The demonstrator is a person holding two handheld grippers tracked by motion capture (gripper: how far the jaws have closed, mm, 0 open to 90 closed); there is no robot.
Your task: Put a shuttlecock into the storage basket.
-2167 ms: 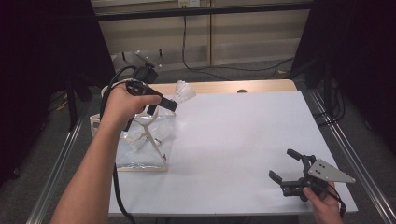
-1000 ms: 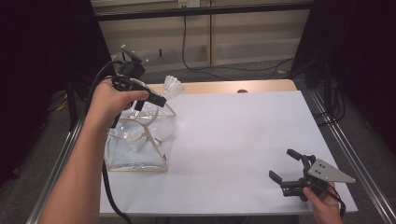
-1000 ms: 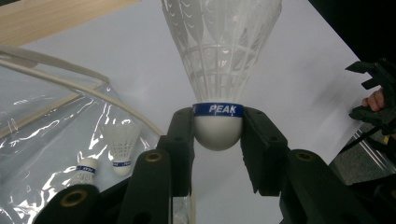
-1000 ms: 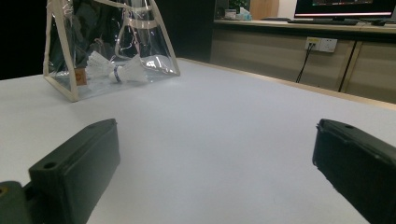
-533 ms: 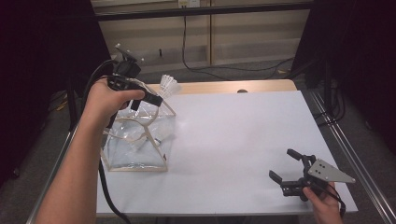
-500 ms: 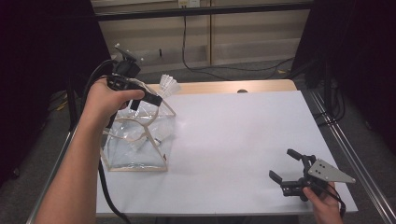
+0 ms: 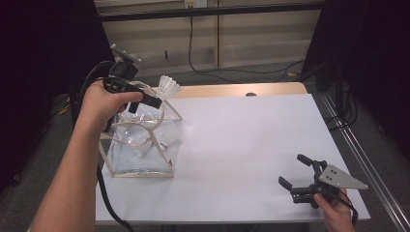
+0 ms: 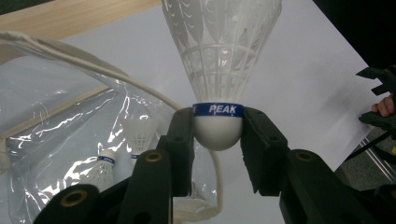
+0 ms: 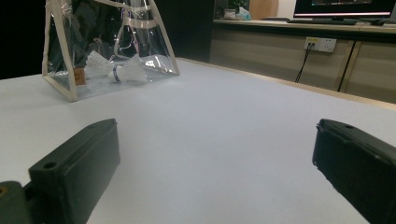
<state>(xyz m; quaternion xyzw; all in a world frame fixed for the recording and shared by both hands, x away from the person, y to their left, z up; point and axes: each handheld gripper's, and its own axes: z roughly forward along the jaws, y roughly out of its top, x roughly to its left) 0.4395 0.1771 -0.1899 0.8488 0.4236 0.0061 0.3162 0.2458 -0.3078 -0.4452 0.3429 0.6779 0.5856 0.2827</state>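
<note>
left tool (image 8: 217, 140): pinching shuttlecock (image 8: 219, 70) above bag (image 7: 142, 145)
right tool (image 7: 304, 176): spread, well right of bag

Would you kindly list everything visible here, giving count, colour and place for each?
Held shuttlecock: one, white with a blue band, cork clamped in the left gripper above the bag's mouth.
Clear bag: one, transparent with cream trim, at the table's left.
Shuttlecocks in bag: at least two, white, lying on its bottom.
Table: one, white top with a wooden far edge.
Cables: black, on the floor beyond the table.
Left gripper: black, shut on the cork.
Right gripper: black, jaws open, at the table's near right.
</note>
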